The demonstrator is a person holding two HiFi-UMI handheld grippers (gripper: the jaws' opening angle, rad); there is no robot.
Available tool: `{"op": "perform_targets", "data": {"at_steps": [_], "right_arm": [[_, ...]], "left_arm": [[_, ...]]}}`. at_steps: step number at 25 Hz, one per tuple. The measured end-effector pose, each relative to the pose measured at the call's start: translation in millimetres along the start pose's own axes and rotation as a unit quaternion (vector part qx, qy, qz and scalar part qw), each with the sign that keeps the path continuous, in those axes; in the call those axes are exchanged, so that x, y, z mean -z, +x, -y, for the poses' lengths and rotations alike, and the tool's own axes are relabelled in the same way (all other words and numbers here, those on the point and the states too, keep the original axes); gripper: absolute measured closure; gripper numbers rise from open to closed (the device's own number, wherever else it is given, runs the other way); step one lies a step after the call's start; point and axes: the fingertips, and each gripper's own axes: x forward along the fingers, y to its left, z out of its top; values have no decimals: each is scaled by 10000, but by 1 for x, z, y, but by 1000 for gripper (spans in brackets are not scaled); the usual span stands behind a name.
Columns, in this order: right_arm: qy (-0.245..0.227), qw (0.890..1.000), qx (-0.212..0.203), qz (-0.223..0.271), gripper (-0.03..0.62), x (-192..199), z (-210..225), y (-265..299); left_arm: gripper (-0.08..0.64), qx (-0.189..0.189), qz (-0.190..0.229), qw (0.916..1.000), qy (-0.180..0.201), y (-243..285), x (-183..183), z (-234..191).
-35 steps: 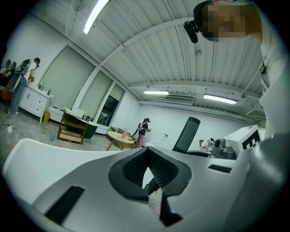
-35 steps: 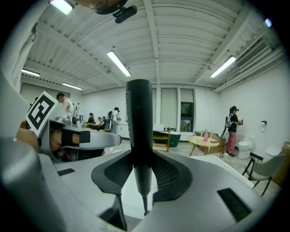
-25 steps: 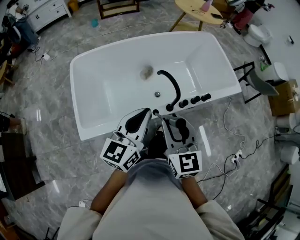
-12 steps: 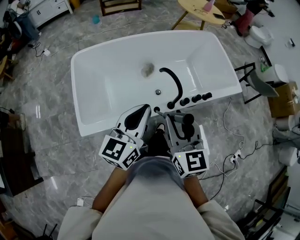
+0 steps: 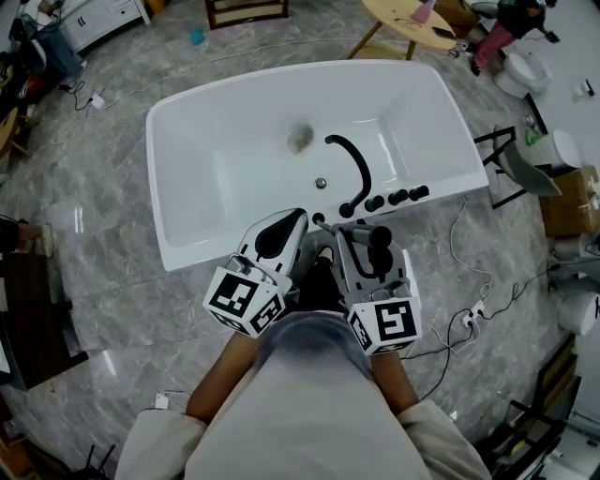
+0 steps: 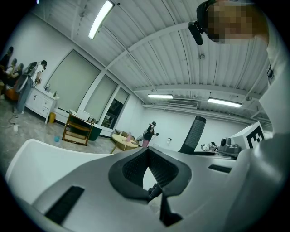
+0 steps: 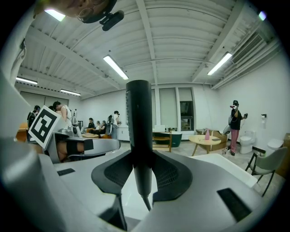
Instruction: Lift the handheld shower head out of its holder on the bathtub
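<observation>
A white bathtub [image 5: 161, 202] stands in the middle of a big open room, on a glossy grey marble floor [image 5: 94, 309] that catches the ceiling lights. A black spout [image 5: 354, 169] arches over the basin towards the drain [image 5: 300, 141]. A row of black knobs [image 5: 398, 197] sits along the rim nearest the person. Loose cables [image 5: 469, 319] trail across the floor to the right of the tub, with a cardboard box [image 5: 567, 197] and a toilet [image 5: 520, 70] further off on that side. A white cabinet [image 5: 94, 19] is off in the far left corner. Overhead are a ribbed white ceiling and long strip lights, and a few people stand about by the far walls. The person is at the near rim with both tools held out just over it, side by side. The right claw [image 7: 140, 176] is clamped on the black shower head [image 7: 139, 127], which stands upright between its pads with its lower end narrowing to a thin hose in front of the white tub. The left claw [image 6: 148, 170] has its pads pressed together at the tips, with nothing between them.
</observation>
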Motion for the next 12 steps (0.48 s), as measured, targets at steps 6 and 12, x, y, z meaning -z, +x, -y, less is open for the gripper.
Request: {"op": "perform_targets", "data": {"at_steps": [6,12], "right_arm": [[21,10000,62,-19,448,0,2,0],[91,9999,129,-55,448,4,4,-1]], "left_arm": [[555,50,-29,10000,30,0,2,2],[555,54,-54,9999,77,2,3,1]]}}
